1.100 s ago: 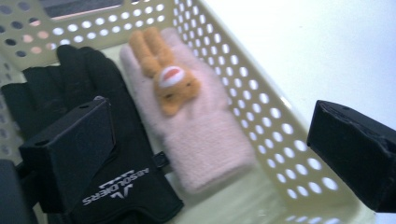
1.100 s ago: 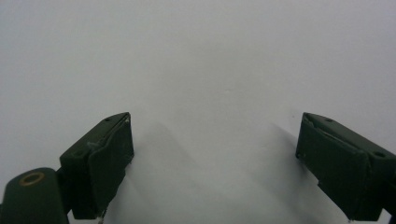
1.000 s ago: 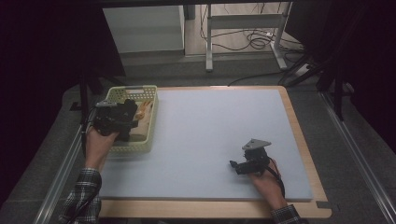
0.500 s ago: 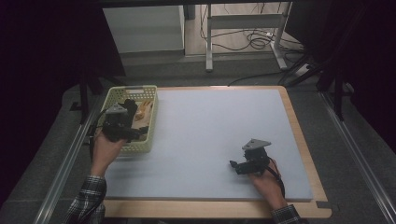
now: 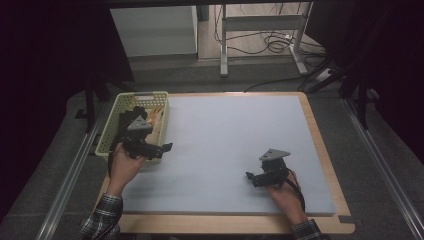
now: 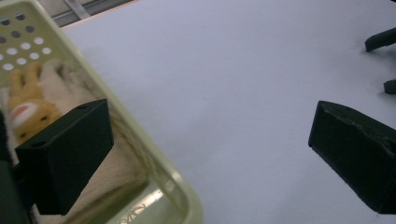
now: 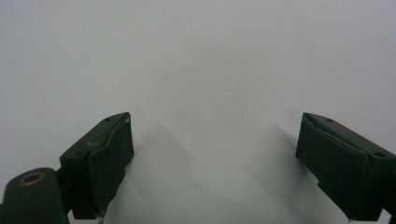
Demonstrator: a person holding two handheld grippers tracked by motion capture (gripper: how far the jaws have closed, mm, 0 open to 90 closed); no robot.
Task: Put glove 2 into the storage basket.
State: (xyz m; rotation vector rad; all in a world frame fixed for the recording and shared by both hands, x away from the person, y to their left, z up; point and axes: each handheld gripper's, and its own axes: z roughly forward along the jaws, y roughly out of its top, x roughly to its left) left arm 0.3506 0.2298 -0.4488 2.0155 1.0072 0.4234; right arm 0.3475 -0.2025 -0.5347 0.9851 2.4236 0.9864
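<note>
Item 1, left gripper (image 5: 161,149): held over the near right corner of the basket, jaws spread wide and gripping nothing. In the left gripper view one jaw hangs over the basket's interior and the other over bare mat, so the tool straddles the right wall.

Item 2, pale yellow-green perforated basket (image 5: 111,131): stands at the far left edge of the grey-blue mat (image 5: 235,125), long axis running near to far.

Item 3, plush rabbit toy (image 6: 29,102): orange-and-cream, lying inside the basket against its right wall; seen in the high view as an orange patch (image 5: 156,116) just beyond the gripper. Its long axis appears to follow the basket's, head toward the far end, though much of the body is hidden by the jaw.

Item 4, right gripper (image 5: 254,179): resting low on the mat at near right, jaws wide apart with nothing between them; its own view shows plain mat ahead.

Governing relation: the toy lies to the far left of the left gripper's open gap, inside the rim, while the right gripper is well apart across the mat. Judgement: the left hand is the nearer tool, and a pick would call for shifting the jaws inward over the wall and closing across the toy's narrow width.
</note>
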